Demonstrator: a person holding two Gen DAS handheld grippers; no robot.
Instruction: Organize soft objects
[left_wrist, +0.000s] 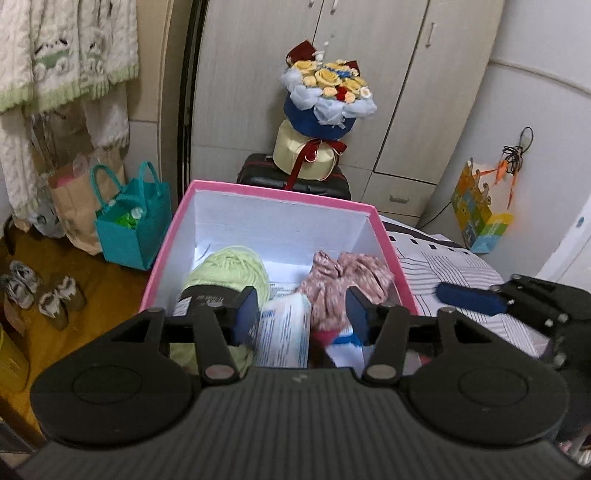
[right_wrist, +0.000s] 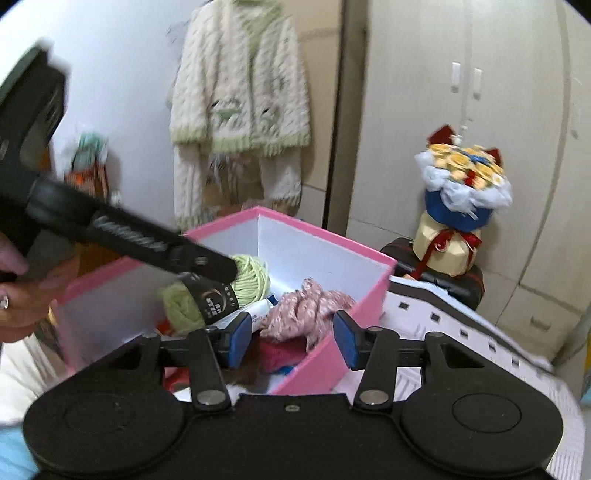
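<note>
Your soft things sit inside the pink cardboard box with white inner walls (left_wrist: 284, 192), which lies straight ahead of and below your left claw (left_wrist: 302, 314). Between that claw's blue pads you see a ball of pale green yarn with a black paper band (left_wrist: 229, 269) to its left side, a crumpled dusty-pink floral cloth (left_wrist: 347, 273) to its right side, and a white-and-blue plastic tissue pack (left_wrist: 284, 328) lying flat just under the gap. A white, red and blue fabric piece (left_wrist: 340, 341) peeks out below the right pad; what it is cannot be told.

The yarn looks ropy and loosely wound, the cloth thin and wrinkled, the pack smooth and glossy. The box is rigid and square-cornered, resting on a striped grey-and-white bedsheet (left_wrist: 461, 273).

Your left claw is spread wide and grips nothing, tilted down over the near rim of the box. Your right claw (right_wrist: 291, 341) is likewise released and empty, hovering over the box's near right corner, with the floral cloth just beyond its pads. From the right wrist view, the left tool's black body crosses in from the left, its tip over the yarn, and your left hand (right_wrist: 22, 295) wraps its handle.

Beyond both claws, a paper-flower bouquet in blue wrap (left_wrist: 325, 99) stands on a black suitcase (left_wrist: 295, 179).
</note>
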